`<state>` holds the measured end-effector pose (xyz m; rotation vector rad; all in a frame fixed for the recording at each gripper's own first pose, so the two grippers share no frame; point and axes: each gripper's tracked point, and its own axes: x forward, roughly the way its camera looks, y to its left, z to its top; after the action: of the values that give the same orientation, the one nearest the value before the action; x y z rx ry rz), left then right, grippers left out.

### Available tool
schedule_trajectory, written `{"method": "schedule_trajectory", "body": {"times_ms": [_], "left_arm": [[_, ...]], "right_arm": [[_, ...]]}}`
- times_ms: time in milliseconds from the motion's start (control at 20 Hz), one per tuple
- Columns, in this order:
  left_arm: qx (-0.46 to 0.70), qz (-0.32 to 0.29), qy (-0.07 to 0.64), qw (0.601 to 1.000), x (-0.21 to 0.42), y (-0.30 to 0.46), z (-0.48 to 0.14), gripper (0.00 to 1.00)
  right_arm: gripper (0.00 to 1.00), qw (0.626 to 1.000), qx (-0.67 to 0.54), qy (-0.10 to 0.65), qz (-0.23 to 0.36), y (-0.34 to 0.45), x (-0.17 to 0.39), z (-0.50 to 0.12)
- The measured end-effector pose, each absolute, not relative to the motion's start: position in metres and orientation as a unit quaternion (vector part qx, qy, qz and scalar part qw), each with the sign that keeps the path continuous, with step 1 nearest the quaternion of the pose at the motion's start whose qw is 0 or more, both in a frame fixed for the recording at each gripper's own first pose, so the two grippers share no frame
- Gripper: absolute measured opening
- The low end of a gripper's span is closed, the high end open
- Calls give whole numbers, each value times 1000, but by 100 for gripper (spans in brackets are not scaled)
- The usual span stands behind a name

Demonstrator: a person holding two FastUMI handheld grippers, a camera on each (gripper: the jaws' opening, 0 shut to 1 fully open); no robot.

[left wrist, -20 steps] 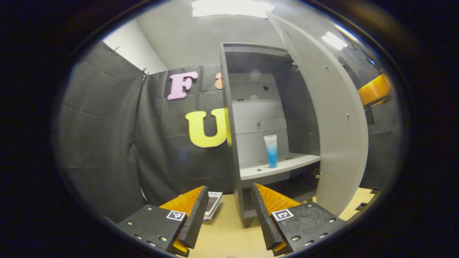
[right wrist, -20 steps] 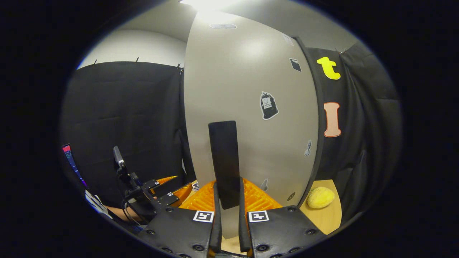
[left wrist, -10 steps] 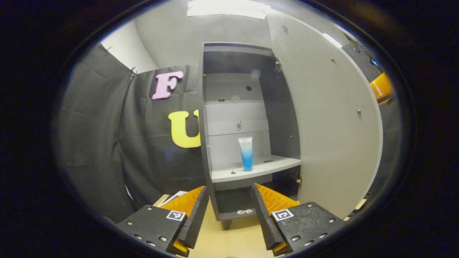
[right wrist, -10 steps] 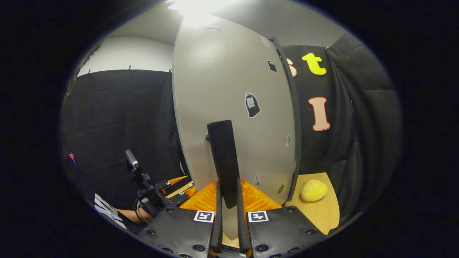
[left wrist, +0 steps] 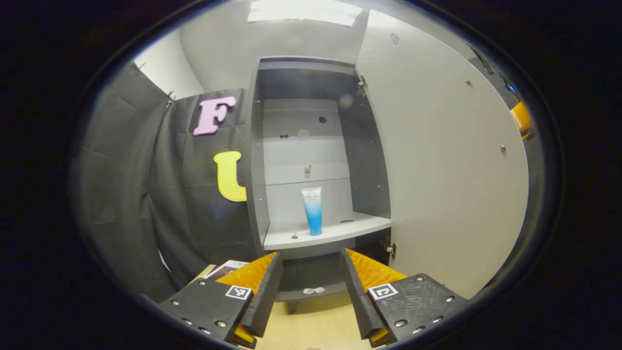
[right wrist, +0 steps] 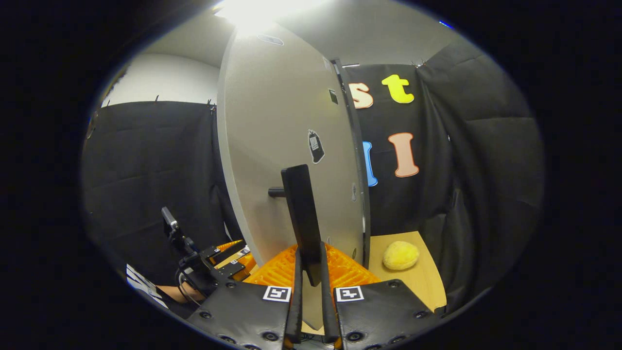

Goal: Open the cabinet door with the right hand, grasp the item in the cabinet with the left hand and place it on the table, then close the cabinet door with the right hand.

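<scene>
The grey cabinet (left wrist: 252, 160) stands with its door (left wrist: 447, 160) swung wide to the right. A white-and-blue tube (left wrist: 312, 210) stands upright on the cabinet's shelf (left wrist: 335, 233). My left gripper (left wrist: 308, 291) is open, low in front of the cabinet and well short of the tube. In the right gripper view, my right gripper (right wrist: 309, 291) is shut on the door's black bar handle (right wrist: 302, 218), on the outer face of the door (right wrist: 282, 146). The left gripper (right wrist: 221, 260) and the hand holding it appear at the lower left.
The cabinet stands on a wooden table (left wrist: 316, 325). A yellow sponge-like lump (right wrist: 401, 255) lies on the table (right wrist: 418, 282) to the right of the door. A booklet (left wrist: 228, 266) lies on the table left of the cabinet. A small clear item (left wrist: 313, 290) sits on the lower shelf.
The door has swung further open with my right gripper on its handle. My left gripper has shifted so the cabinet interior and tube sit more centred ahead.
</scene>
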<state>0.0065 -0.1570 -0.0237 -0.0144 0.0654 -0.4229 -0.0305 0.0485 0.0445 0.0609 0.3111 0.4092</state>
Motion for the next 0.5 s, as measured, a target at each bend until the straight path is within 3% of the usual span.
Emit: {"method": "schedule_trajectory", "body": {"times_ms": [400,450,500], "left_arm": [[-12,-204,39,978,11,-160,-26,71],[-12,-204,39,978,13,-162,-27,71],[-10,-204,37,978,15,-164,-26,71]], "right_arm": [[16,984,-21,136,113,-6,-22,45],[2,986,-21,132,101,-18,-22,49],[2,987,-13,127,97,-25,-24,53]]}}
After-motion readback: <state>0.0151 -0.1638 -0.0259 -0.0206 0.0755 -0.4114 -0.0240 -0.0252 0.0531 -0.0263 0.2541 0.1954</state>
